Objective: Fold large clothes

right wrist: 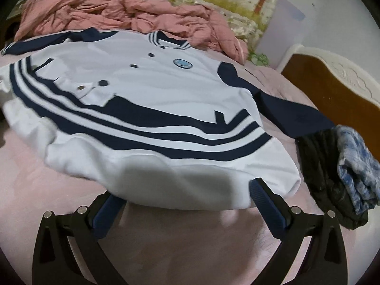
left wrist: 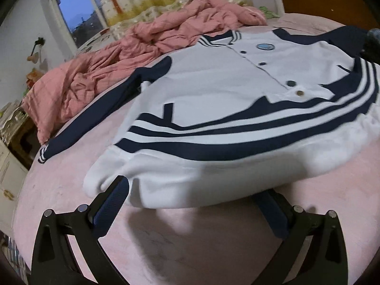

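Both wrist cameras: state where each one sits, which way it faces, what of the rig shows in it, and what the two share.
Left wrist: low at the left end of the white jacket with navy stripes, facing across the pink bed sheet to the crumpled pink quilt and window; the left gripper shows, fingers apart around the hem.
Right wrist: low at the hem's right end, facing the quilt and brown headboard; the right gripper shows, open likewise.
Shared: jacket, sheet, quilt.
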Motion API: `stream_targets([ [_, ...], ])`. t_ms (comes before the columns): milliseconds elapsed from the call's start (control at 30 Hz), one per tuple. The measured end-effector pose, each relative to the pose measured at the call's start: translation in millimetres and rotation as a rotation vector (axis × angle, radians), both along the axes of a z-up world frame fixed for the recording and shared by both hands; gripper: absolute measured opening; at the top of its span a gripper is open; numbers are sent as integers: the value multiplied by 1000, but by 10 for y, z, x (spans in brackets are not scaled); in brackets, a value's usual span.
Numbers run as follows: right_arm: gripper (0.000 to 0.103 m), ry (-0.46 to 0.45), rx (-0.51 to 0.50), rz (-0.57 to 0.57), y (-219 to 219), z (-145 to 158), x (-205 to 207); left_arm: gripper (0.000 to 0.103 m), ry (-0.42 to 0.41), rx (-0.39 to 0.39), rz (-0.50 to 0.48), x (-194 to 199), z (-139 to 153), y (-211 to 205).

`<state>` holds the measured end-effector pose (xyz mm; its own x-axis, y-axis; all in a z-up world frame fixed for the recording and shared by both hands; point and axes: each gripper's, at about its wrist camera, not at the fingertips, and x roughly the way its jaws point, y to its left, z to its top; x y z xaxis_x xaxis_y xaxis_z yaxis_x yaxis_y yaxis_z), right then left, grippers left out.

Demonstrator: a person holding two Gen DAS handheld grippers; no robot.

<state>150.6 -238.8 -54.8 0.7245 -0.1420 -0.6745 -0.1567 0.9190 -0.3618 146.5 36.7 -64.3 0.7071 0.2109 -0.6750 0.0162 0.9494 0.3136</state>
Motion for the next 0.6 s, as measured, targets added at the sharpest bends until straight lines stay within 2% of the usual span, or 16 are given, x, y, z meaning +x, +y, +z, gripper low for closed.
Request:
stream_targets([
  [133, 103, 37, 55, 2, -87, 44, 89, 103, 9, 12, -22, 54, 48, 34],
  [333, 103, 19, -37, 39, 13, 52, 102, 103, -19, 13, -44, 103, 140, 50],
  [433, 103, 25, -40, 25, 29, 37, 135, 103, -24, 9, -38, 96, 158, 38],
  [600, 103, 20, -3, 0, -16, 82, 167, 103, -20, -40, -34, 154, 217, 81],
])
